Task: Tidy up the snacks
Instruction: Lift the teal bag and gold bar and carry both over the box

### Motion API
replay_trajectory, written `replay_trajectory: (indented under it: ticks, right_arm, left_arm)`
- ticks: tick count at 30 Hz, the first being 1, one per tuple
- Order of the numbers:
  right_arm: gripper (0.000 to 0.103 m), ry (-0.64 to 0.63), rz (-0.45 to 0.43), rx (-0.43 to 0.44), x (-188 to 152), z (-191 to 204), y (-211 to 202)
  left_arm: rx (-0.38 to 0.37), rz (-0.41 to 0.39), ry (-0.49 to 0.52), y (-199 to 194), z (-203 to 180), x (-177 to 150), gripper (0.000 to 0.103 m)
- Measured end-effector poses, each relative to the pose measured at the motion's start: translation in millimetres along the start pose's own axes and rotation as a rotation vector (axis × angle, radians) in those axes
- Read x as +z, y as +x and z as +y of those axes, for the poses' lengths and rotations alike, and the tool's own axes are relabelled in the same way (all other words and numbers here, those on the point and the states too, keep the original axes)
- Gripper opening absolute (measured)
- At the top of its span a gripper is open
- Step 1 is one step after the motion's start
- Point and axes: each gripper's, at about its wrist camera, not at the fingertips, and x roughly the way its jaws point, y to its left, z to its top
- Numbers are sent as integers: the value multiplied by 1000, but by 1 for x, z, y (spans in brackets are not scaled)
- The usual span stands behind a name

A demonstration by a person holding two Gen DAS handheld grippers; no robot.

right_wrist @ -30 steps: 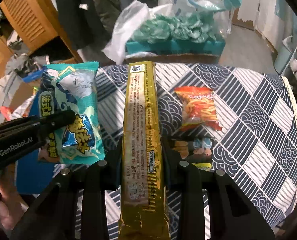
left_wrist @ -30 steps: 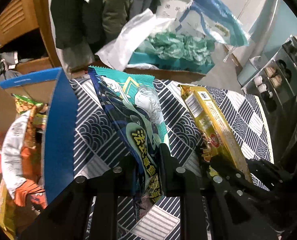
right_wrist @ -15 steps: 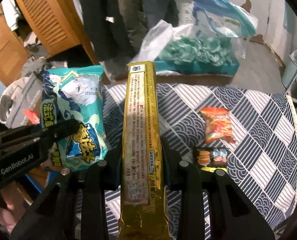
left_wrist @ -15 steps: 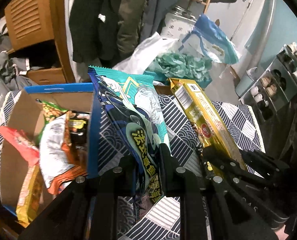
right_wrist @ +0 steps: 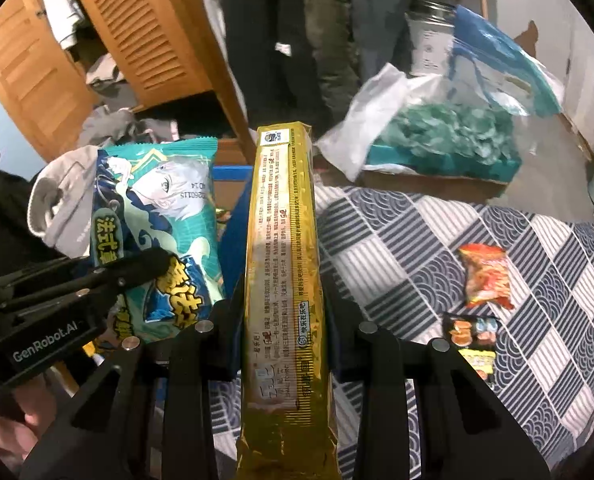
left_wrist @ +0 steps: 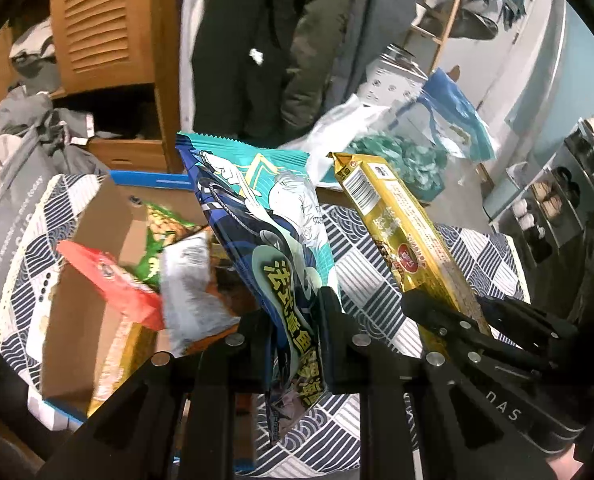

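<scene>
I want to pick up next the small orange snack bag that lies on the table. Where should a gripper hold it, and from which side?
The orange snack bag lies flat and alone on the tablecloth. Probably best to come from above and pinch across its narrow width near the middle, or at a crimped end seam, where the flat foil gives the fingers an edge.

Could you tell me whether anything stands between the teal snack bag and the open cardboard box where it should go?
Nothing visible blocks it. The left gripper holds the teal snack bag just beside the cardboard box, whose open top already holds other snack packets.
</scene>
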Motion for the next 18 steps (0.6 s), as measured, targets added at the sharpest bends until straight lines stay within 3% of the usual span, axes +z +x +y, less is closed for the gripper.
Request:
replay_trajectory:
  ticks: [18]
  right_arm:
    - [31, -92, 65, 66, 11, 76, 42]
  left_arm:
    - [48, -20, -120, -23, 79, -8, 19]
